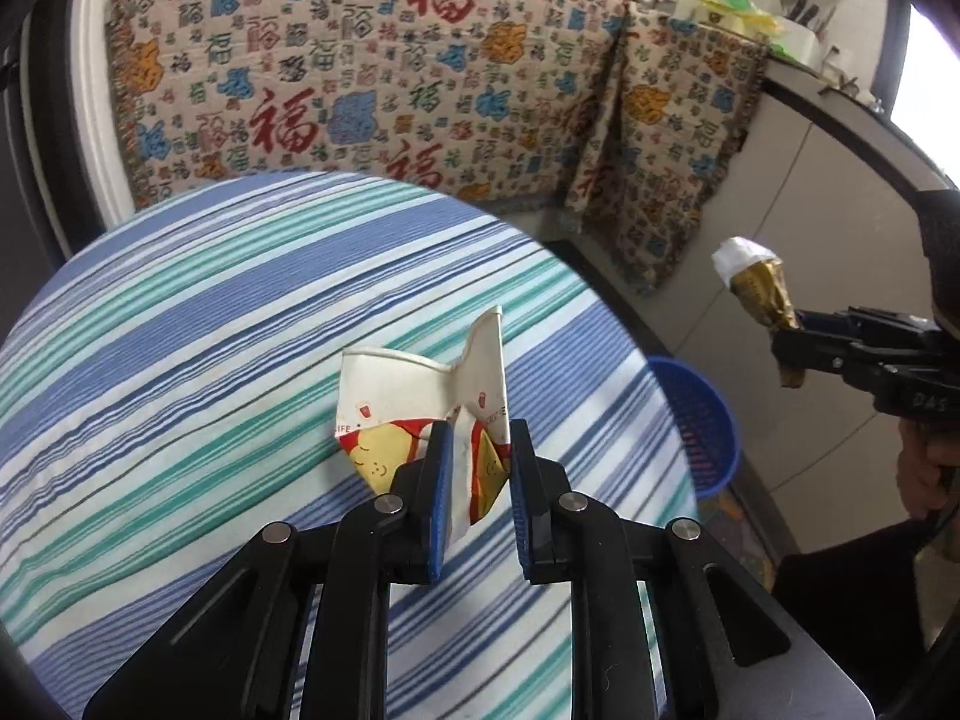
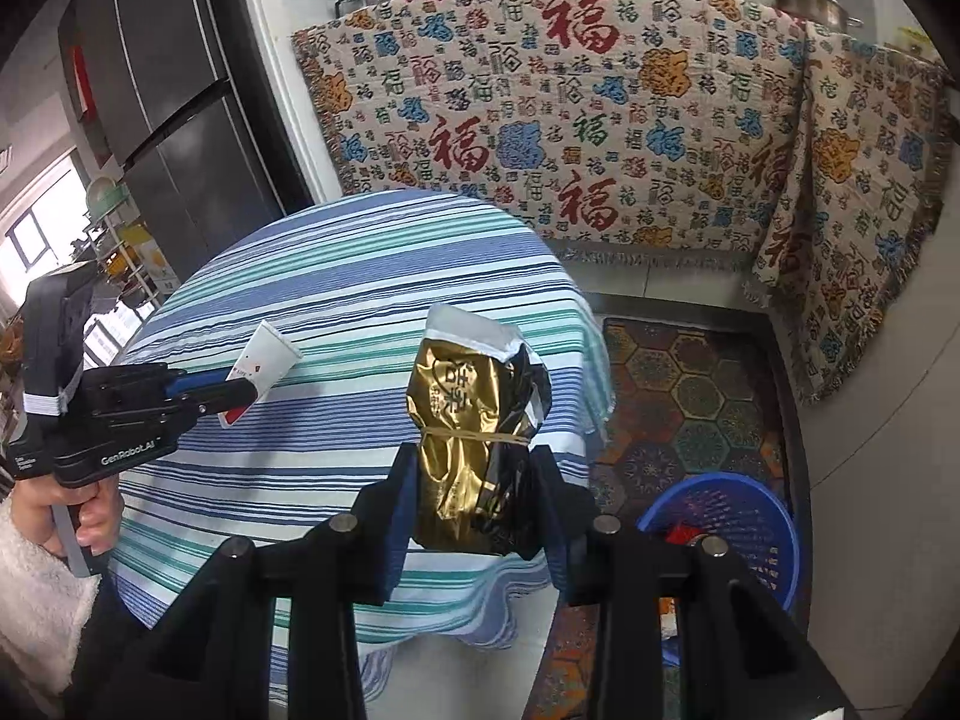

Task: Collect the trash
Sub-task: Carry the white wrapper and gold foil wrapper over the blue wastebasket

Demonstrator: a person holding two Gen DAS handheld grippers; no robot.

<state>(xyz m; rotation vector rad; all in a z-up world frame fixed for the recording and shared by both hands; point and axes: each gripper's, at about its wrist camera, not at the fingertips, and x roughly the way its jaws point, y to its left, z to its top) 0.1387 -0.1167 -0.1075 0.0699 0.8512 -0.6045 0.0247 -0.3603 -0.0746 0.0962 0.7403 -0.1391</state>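
Now left claw (image 1: 478,468) pinching crushed paper cup (image 1: 420,414), right claw (image 2: 474,492) apparently clamping gold foil bag (image 2: 474,420)

You have a crushed paper cup (image 1: 420,414), white with red and yellow print, creased and flattened, rim uppermost, held clear above the striped surface (image 1: 180,324). You also have a gold foil packet (image 2: 474,438), crumpled, bound by a rubber band, torn white top upward, upright. A blue basket (image 2: 756,516) stands on the floor beside the surface.
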